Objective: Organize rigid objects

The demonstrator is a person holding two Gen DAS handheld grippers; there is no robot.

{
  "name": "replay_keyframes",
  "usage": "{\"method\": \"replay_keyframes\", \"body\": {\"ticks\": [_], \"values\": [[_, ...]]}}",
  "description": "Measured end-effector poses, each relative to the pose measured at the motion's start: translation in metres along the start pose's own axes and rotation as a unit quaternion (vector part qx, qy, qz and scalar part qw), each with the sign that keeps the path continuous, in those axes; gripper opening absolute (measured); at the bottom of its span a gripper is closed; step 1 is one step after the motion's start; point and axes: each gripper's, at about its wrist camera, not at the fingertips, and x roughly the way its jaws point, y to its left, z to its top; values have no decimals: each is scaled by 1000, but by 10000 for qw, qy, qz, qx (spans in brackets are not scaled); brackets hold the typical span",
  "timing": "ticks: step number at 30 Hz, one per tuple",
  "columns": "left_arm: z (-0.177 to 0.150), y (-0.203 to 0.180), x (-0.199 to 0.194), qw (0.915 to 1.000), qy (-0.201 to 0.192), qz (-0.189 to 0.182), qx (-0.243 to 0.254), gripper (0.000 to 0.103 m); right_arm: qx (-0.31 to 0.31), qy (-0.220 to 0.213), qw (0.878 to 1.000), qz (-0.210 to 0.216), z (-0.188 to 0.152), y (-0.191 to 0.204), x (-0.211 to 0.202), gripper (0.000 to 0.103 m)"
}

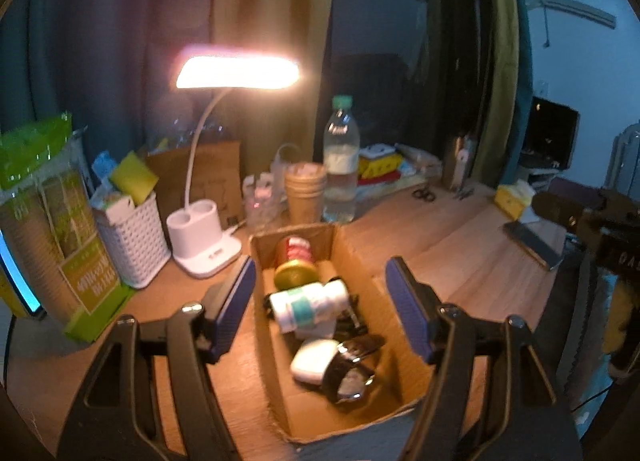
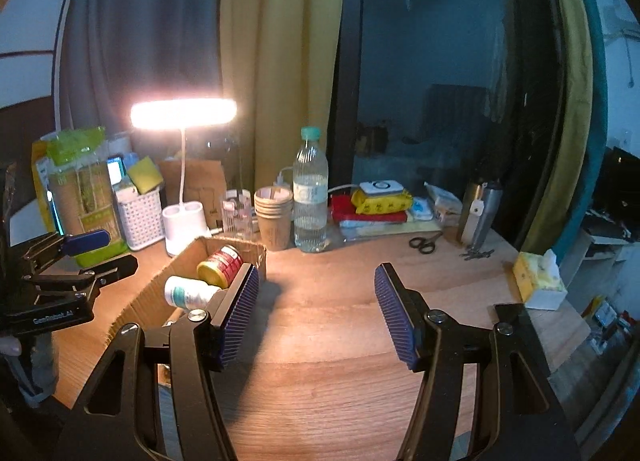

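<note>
An open cardboard box (image 1: 280,401) lies on the wooden desk. It holds a red can with a gold lid (image 1: 294,265), a white bottle with a teal label (image 1: 308,303), a white case (image 1: 312,361), a wristwatch (image 1: 352,377) and some black clips. My left gripper (image 1: 320,265) hangs open above the box, nothing between its blue pads. My right gripper (image 2: 318,269) stands open over bare wood to the right of the box (image 2: 240,249), also with nothing in it. In the right wrist view the left gripper (image 2: 122,249) shows at the left edge.
A lit desk lamp (image 2: 182,221), a white basket (image 2: 140,221), stacked paper cups (image 2: 274,221) and a water bottle (image 2: 310,197) line the back. Scissors (image 2: 424,241), keys, a tissue pack (image 2: 540,281) and a phone (image 1: 532,241) lie to the right.
</note>
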Motion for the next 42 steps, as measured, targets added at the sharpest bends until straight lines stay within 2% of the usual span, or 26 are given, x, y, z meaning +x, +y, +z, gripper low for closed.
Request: {"method": "replay_keyframes", "body": {"ticks": [14, 16, 18, 25, 28, 42], "values": [[29, -19, -62, 9968, -791, 71, 76, 69, 131, -593, 9981, -112, 16, 11, -51, 65], [31, -22, -69, 9960, -880, 60, 116, 73, 147, -645, 9978, -107, 17, 13, -56, 66], [32, -24, -74, 9956, -927, 24, 128, 86, 158, -683, 9975, -116, 17, 14, -59, 70], [32, -21, -78, 9948, -1011, 154, 9, 89, 222, -694, 9972, -141, 16, 13, -58, 70], [32, -19, -79, 9938, -1081, 248, -24, 96, 250, -693, 9971, -185, 13, 13, -56, 78], [30, -17, -75, 9939, -1054, 325, 2, 98, 306, -683, 9970, -216, 12, 10, -56, 79]]}}
